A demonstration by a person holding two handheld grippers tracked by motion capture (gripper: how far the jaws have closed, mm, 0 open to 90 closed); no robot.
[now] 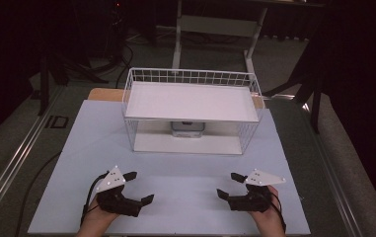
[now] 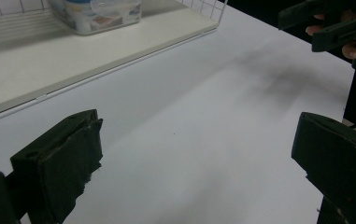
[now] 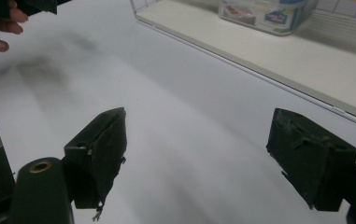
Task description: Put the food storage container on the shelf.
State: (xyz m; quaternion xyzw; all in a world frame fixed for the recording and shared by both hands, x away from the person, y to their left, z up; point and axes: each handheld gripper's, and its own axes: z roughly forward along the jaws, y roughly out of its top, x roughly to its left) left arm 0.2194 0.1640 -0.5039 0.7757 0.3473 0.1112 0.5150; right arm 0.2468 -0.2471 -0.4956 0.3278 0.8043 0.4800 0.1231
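A white wire rack (image 1: 191, 109) with two shelves stands at the back middle of the pale table (image 1: 175, 173). On its lower shelf (image 2: 73, 56) (image 3: 306, 60) sits a clear lidded plastic container (image 1: 188, 128) (image 2: 96, 14) (image 3: 267, 14) with printed labels. My left gripper (image 1: 139, 186) (image 2: 196, 154) rests open near the front left of the table, nothing between its jaws. My right gripper (image 1: 228, 185) (image 3: 213, 154) rests open near the front right, also holding nothing. Both point toward the rack, well short of it.
The rack's top shelf (image 1: 190, 101) is a bare white board. Beyond the table stand the legs of a white desk frame (image 1: 215, 34) and dark stands on a grey floor. A metal rail (image 1: 13, 163) runs along the left side.
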